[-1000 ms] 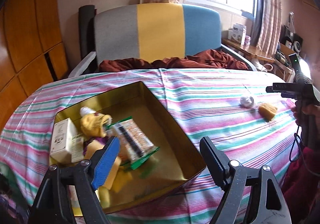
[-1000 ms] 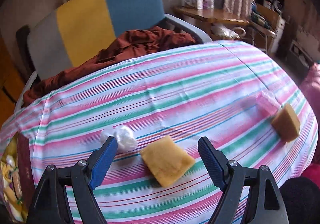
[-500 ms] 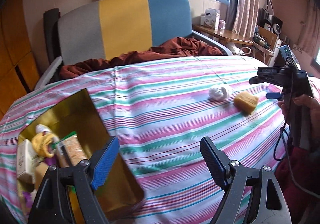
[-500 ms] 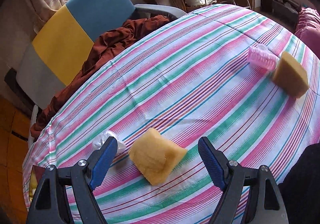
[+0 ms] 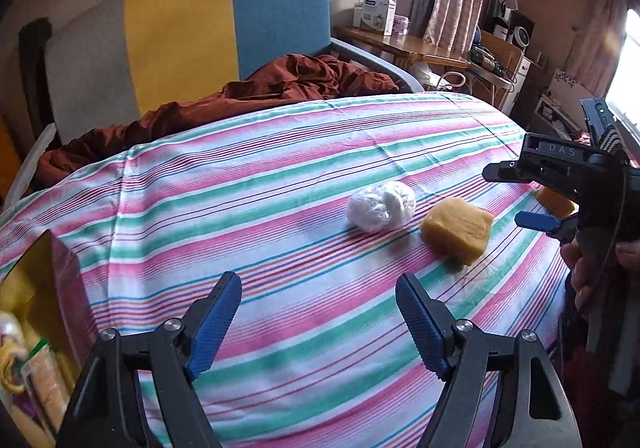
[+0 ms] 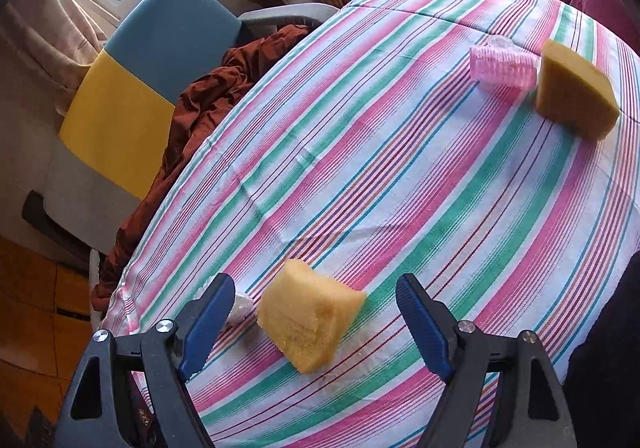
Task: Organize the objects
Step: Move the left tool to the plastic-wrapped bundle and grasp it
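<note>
A yellow sponge block [image 6: 308,322] lies on the striped tablecloth between the fingers of my open right gripper [image 6: 316,312]; it also shows in the left wrist view [image 5: 458,228]. A white plastic-wrapped ball [image 5: 380,205] lies just left of it, partly hidden behind my right gripper's left finger [image 6: 208,324]. My left gripper [image 5: 318,312] is open and empty over the cloth, short of both. My right gripper shows from the side in the left wrist view [image 5: 536,200]. A second sponge [image 6: 574,102] and a pink ribbed cup [image 6: 502,68] lie far right.
A gold box [image 5: 24,280] with several packets in it sits at the table's left edge. A blue, yellow and grey chair [image 5: 188,32] with a rust-red cloth [image 5: 240,96] stands behind the table. A wooden side table [image 5: 404,44] with boxes stands beyond.
My left gripper has swung right, from the gold box toward the ball and sponge. My right gripper has closed in on the sponge, which now lies between its fingers.
</note>
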Available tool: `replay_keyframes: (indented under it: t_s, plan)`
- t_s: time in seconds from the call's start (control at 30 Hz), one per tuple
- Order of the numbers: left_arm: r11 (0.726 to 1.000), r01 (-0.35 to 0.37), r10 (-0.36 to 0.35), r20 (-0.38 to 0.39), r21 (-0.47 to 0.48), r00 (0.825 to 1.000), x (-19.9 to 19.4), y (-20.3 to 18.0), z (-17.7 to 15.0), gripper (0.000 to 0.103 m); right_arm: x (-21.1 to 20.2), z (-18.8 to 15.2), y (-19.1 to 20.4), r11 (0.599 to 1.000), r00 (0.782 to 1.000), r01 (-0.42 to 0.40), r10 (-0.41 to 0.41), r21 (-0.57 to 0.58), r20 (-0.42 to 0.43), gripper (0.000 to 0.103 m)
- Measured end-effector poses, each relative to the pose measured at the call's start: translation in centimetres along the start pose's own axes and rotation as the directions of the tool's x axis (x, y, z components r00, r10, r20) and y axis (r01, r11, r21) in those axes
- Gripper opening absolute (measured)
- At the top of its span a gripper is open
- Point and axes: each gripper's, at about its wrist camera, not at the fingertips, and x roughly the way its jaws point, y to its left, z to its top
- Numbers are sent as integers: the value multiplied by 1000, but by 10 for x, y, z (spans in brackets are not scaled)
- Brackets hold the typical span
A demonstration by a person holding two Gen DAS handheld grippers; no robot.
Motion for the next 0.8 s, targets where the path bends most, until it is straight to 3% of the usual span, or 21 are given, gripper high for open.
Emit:
replay_keyframes:
  t_s: [0.17,0.3,0.43,0.57,0.6,0.63,0.7,0.8]
  plan:
    - [998,51,-51,-8,-21,999,37,-13,28,79,5,-1,1,1000,999,-19,19,-4,-30,84]
    - [991,56,-54,-19,120,998,66,-35,42,80,7,0,-4,999,999,-34,35,22,-38,84]
    - [958,65,-58,-33,278,998,90,-53,50,81,9,0,-6,999,998,-36,38,37,-44,84]
    - [941,53,-41,-42,334,998,114,-60,57,80,11,1,-7,999,998,-34,36,43,-51,84]
    - [945,72,-54,-67,319,996,119,-58,56,68,11,1,-7,998,998,-32,35,46,-51,84]
    - [952,103,-74,-108,290,991,126,-54,56,49,12,2,-8,998,998,-31,33,45,-52,84]
    - [965,123,-94,-133,230,987,128,-46,50,37,13,2,-7,999,998,-26,29,41,-54,84]
    - [974,138,-120,-109,179,987,114,-36,35,37,17,2,-4,1000,998,-17,19,23,-67,84]
